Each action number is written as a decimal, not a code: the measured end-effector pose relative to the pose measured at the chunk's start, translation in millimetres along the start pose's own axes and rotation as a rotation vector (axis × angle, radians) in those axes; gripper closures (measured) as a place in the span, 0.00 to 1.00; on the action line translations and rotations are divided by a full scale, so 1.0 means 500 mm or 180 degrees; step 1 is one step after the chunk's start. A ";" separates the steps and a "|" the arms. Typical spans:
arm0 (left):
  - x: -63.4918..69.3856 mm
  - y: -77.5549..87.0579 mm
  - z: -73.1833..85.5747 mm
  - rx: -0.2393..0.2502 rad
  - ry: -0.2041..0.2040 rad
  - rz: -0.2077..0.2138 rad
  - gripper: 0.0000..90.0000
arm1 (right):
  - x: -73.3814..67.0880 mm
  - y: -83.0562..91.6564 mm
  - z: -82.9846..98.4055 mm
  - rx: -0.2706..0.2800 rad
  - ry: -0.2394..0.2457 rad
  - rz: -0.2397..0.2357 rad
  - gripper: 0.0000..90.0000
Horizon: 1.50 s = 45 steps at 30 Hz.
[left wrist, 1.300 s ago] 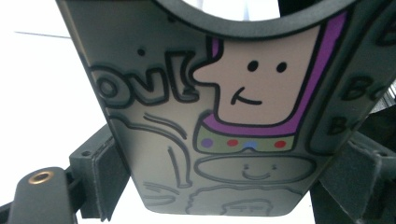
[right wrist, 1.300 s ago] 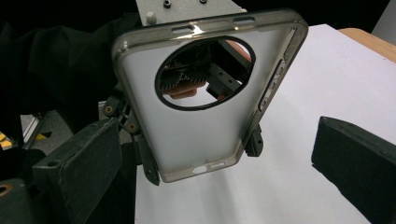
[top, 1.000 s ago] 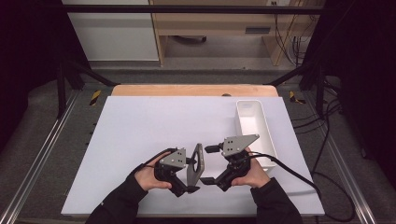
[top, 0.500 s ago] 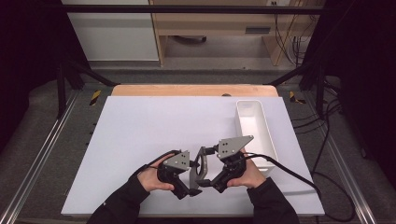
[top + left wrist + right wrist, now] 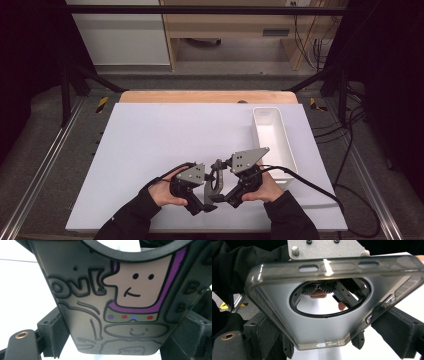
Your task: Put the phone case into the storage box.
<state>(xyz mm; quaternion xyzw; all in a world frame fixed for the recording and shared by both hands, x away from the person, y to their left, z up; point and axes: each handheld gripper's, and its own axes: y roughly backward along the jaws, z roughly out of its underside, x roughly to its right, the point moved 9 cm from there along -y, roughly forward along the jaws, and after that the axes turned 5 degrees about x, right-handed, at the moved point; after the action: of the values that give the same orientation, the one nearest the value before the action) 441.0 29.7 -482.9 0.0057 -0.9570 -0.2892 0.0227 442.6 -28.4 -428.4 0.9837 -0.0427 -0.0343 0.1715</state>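
Observation:
A smoky translucent phone case [image 5: 216,180] stands on edge above the near part of the table, between my two grippers. My left gripper [image 5: 206,198] grips it from the left. In the left gripper view the case's back [image 5: 100,302], printed with cartoon figures, sits between the black pads [image 5: 58,335]. My right gripper [image 5: 223,193] meets it from the right. In the right gripper view the case's inner side [image 5: 324,332], with its round ringed hole, lies across that gripper's pads [image 5: 267,337], which touch both of its edges. A hand holds each gripper.
A long white tray [image 5: 287,150] lies at the table's right side, just beyond the right gripper. The white sheet [image 5: 165,135] covers the table, with a wooden edge at the back. The right gripper's cable [image 5: 310,186] trails off to the right.
The right gripper has shifted a little left and closer to the case. The case has tipped slightly. The left gripper has stayed where it was.

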 end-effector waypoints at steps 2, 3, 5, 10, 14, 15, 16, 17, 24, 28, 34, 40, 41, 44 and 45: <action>-0.001 -0.001 0.001 -0.0003 -0.0007 -0.0018 0.13 | 0.000 0.000 0.001 -0.0005 0.0017 0.0006 0.13; -0.001 -0.001 0.001 0.0001 -0.0010 -0.0020 0.13 | 0.000 0.000 0.001 -0.0003 0.0022 0.0008 0.13; -0.002 -0.002 0.001 0.0001 -0.0011 -0.0023 0.13 | 0.001 -0.001 0.001 -0.0009 0.0027 0.0013 0.13; -0.003 -0.003 0.003 -0.0008 0.0008 -0.0023 0.13 | 0.002 -0.001 0.003 -0.0022 0.0019 -0.0004 0.14; -0.004 -0.004 0.005 -0.0030 -0.0008 -0.0040 0.13 | 0.002 -0.002 0.005 -0.0048 0.0024 -0.0007 0.14; -0.004 -0.004 0.005 -0.0028 -0.0009 -0.0042 0.13 | 0.002 -0.002 0.005 -0.0049 0.0029 -0.0006 0.14; -0.004 -0.004 0.005 -0.0029 -0.0008 -0.0042 0.13 | 0.002 -0.002 0.005 -0.0049 0.0029 -0.0006 0.14; -0.004 -0.004 0.006 -0.0033 -0.0012 -0.0046 0.13 | 0.002 -0.002 0.005 -0.0051 0.0030 -0.0006 0.14; -0.003 -0.004 0.009 -0.0075 0.0004 -0.0055 0.12 | 0.001 -0.001 0.005 -0.0059 0.0022 0.0000 0.14; -0.006 -0.002 0.009 -0.0052 0.0030 -0.0079 0.09 | 0.003 0.006 0.001 -0.0046 0.0020 0.0022 0.14; -0.011 0.014 0.006 -0.0009 0.0043 -0.0157 0.07 | 0.010 0.018 -0.001 -0.0042 -0.0023 0.0080 0.14; -0.022 0.038 0.005 0.0072 0.0093 -0.0266 0.05 | 0.028 0.049 -0.001 0.0024 -0.0107 0.0241 0.14; -0.024 0.042 0.006 0.0073 0.0102 -0.0277 0.05 | 0.030 0.054 -0.002 0.0022 -0.0105 0.0268 0.14; -0.030 0.052 0.008 0.0096 0.0132 -0.0345 0.04 | 0.036 0.066 -0.003 0.0012 -0.0099 0.0374 0.14; -0.032 0.055 0.008 0.0116 0.0151 -0.0365 0.04 | 0.038 0.070 -0.003 0.0021 -0.0108 0.0396 0.14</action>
<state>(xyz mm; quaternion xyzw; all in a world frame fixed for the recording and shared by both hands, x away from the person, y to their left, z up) 456.7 55.3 -471.7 0.0678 -0.9594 -0.2724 0.0287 459.2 -62.4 -416.0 0.9789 -0.1067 -0.0401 0.1693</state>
